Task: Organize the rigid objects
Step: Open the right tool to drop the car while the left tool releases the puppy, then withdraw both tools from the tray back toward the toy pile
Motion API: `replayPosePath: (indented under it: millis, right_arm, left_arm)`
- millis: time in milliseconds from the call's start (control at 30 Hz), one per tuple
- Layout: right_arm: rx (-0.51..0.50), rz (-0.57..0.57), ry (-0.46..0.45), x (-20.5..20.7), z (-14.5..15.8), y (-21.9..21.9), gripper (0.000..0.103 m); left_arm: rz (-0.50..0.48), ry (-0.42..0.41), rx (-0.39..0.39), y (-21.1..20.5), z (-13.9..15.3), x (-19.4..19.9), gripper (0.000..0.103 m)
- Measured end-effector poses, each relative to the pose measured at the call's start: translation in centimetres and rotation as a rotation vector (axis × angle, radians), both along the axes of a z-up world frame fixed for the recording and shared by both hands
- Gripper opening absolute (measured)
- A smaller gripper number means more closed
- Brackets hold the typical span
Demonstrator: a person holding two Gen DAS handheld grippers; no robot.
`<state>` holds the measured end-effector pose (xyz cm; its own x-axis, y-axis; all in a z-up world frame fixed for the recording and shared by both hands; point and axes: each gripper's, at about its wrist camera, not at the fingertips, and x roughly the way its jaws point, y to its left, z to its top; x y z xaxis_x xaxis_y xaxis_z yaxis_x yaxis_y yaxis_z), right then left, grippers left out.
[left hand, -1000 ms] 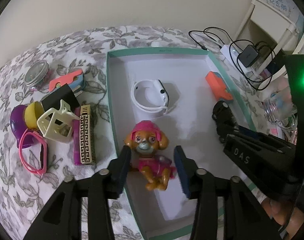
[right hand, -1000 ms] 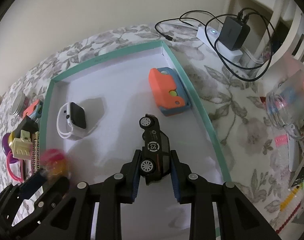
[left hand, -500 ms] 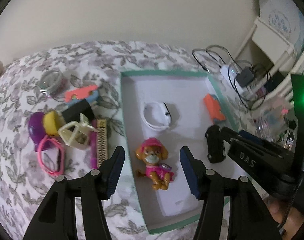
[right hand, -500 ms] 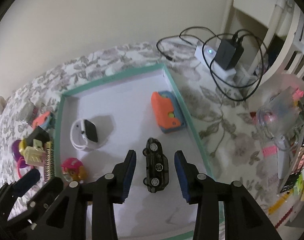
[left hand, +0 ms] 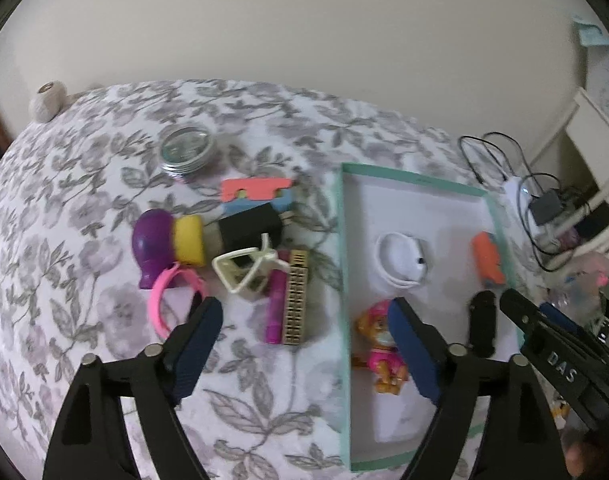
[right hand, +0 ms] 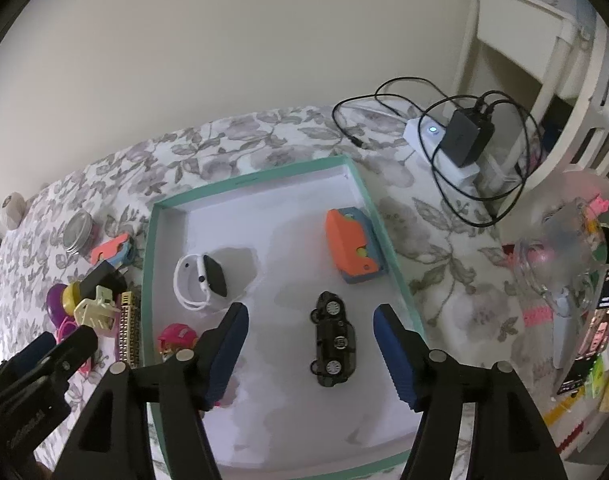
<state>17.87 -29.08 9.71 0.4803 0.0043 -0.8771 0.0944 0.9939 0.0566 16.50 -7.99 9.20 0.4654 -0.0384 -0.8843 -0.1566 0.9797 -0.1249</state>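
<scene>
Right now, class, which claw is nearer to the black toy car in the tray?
Right. The right claw, open, hangs directly over the black toy car; the left claw sits off to its left, beyond the pup figure.

A table covered by a white cloth printed with grey flowers and leaves (left hand: 84,184) carries everything; directly on it lies a shallow rectangular tray with a teal rim and white floor (right hand: 388,232); beside the tray's left wall sits a cluster of small things: a round silver-lidded tin (left hand: 186,152), an orange-and-blue plastic block (left hand: 256,194), a black box (left hand: 250,228), a purple and yellow plastic toy (left hand: 164,240), a pink plastic ring (left hand: 172,300), a cream openwork frame (left hand: 244,272), a gold patterned bar (left hand: 296,300); a white power strip with a black charger and cables (right hand: 448,140) rests beyond the tray's far right corner.
</scene>
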Motion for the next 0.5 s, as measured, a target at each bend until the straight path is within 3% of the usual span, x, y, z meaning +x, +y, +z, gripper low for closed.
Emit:
replayPosePath:
  millis: [100,400,500]
  right_arm:
    - [0.015,0.01,0.009,0.0,-0.7,0.5,0.091]
    - [-0.002,0.029,0.025,0.0,-1.7,1.1,0.093]
    - [0.004,0.022,0.026,0.0,-1.8,1.0,0.103]
  left_arm:
    - [0.026,0.006,0.003,0.6,-0.4,-0.1,0.09]
    - [0.08,0.046,-0.005,1.9,-2.0,0.0,0.092]
    - [0.091,0.05,0.006,2.1,-2.2,0.0,0.103]
